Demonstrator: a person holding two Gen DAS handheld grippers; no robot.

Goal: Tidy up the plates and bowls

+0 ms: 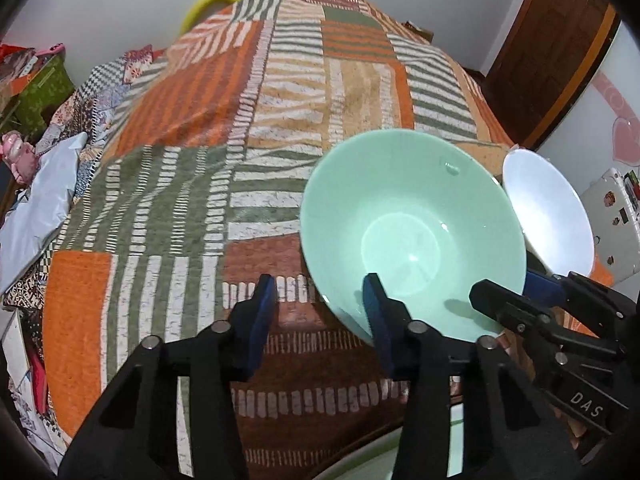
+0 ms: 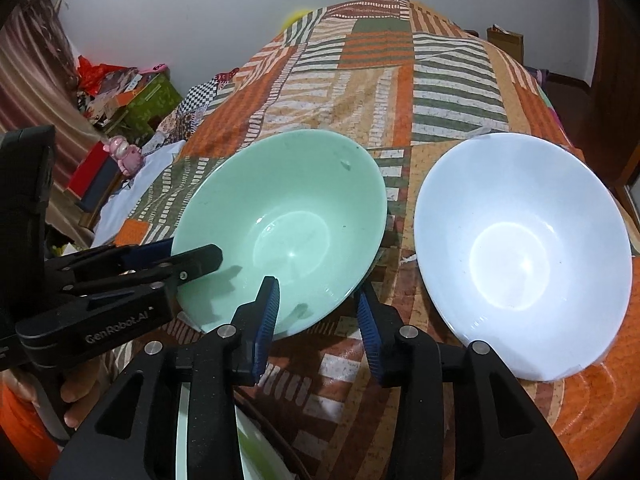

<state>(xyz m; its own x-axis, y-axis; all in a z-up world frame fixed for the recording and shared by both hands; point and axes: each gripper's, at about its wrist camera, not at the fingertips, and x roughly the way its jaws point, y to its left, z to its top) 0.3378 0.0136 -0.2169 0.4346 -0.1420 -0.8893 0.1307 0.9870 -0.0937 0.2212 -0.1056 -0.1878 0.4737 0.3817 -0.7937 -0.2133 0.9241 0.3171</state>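
Right wrist: green bowl [image 2: 280, 228] upright, mouth up.

The left hand-held gripper [image 1: 320, 316] is matte black plastic, with two angular fingers tipped by ribbed dark-blue pads [image 1: 264, 320] and round silver pivot screws at the joints. The right hand-held gripper [image 2: 316, 320] has the same build. White lettering marks their sides: "DAS" on the right one, "GenRobot.AI" on the left.
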